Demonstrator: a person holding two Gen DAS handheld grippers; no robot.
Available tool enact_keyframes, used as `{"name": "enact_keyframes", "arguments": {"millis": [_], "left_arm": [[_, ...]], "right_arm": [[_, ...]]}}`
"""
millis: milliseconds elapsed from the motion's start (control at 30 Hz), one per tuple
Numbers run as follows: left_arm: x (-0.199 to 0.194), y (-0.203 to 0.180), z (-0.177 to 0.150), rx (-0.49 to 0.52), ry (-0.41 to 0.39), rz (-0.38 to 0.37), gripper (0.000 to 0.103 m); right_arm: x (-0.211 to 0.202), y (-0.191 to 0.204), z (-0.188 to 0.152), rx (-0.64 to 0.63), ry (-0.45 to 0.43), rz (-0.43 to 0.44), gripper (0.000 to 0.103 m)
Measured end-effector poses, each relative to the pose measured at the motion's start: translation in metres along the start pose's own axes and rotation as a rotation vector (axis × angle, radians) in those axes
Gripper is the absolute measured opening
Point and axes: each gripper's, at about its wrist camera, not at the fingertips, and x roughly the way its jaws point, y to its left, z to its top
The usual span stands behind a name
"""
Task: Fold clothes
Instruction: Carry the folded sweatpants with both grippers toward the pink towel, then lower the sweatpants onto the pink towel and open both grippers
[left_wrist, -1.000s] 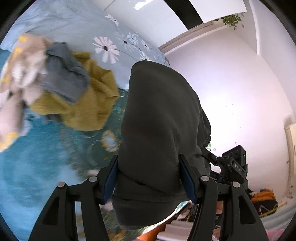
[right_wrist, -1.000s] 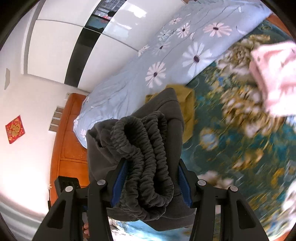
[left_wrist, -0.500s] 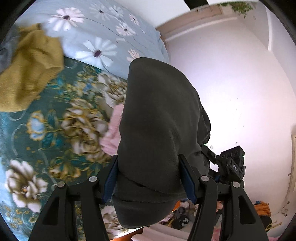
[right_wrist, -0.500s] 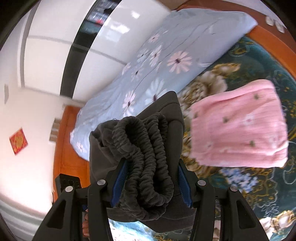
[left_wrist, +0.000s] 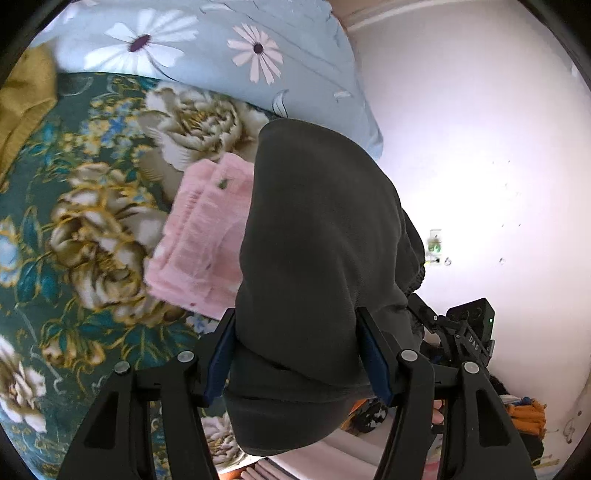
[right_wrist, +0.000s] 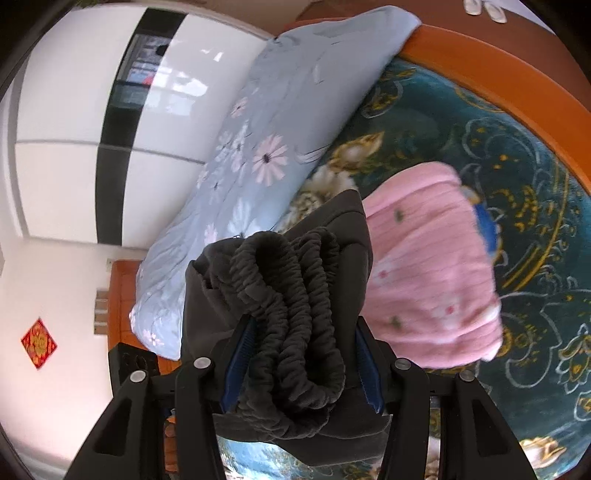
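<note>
Left wrist view: left gripper (left_wrist: 295, 354), black frame with blue finger pads (left_wrist: 218, 363), clamped on a folded dark grey garment (left_wrist: 317, 266). The cloth bulges up and forward between the pads as a smooth rounded fold and hangs below them as a thick hem. It is held in the air above the bed, in front of a folded pink garment (left_wrist: 199, 236).

Pink garment: ribbed, with small dark motifs, lying flat on a teal floral blanket (left_wrist: 74, 221). Its near edge is hidden behind the dark cloth.

Mustard knit item (left_wrist: 22, 99): at the far left edge, resting on the blanket, well apart from the pink piece.

Pale blue daisy-print pillow (left_wrist: 207, 55): along the far side of the blanket, against a white wall (left_wrist: 480, 129).

Second gripper body visible low right in this view, beside the dark garment; its fingers are hidden there.

Right wrist view: right gripper (right_wrist: 301, 365), same build, closed on the gathered elastic waistband of the dark grey garment (right_wrist: 291, 314), several ruched layers stacked between the pads. The pink garment (right_wrist: 432, 280) lies just right of it on the blanket (right_wrist: 535, 229). An orange wooden bed frame (right_wrist: 498, 81) borders the blanket. The pillow (right_wrist: 280, 129) runs leftwards toward a white wardrobe with a dark strip (right_wrist: 118, 110). A red diamond wall ornament (right_wrist: 38, 343) hangs low left.
</note>
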Motion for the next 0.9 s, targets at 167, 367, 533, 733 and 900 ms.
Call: {"name": "enact_keyframes", "arguments": {"millis": [167, 367, 533, 733, 900], "left_arm": [[0.037, 0.002, 0.025, -0.011, 0.04, 0.023, 0.063], [0.076, 0.012, 0.052, -0.034, 0.077, 0.049, 0.063], [0.096, 0.034, 0.061, -0.057, 0.1, 0.131, 0.063], [0.109, 0.043, 0.061, -0.023, 0.114, 0.186, 0.063], [0.106, 0.035, 0.064, 0.011, 0.12, 0.23, 0.064]], "right_arm": [[0.005, -0.027, 0.025, 0.047, -0.011, -0.034, 0.055], [0.03, -0.045, 0.047, 0.064, 0.012, -0.079, 0.055], [0.06, -0.057, 0.05, 0.08, 0.038, -0.135, 0.055], [0.076, -0.071, 0.047, 0.1, 0.055, -0.187, 0.055], [0.073, -0.061, 0.049, 0.078, 0.062, -0.226, 0.058]]}}
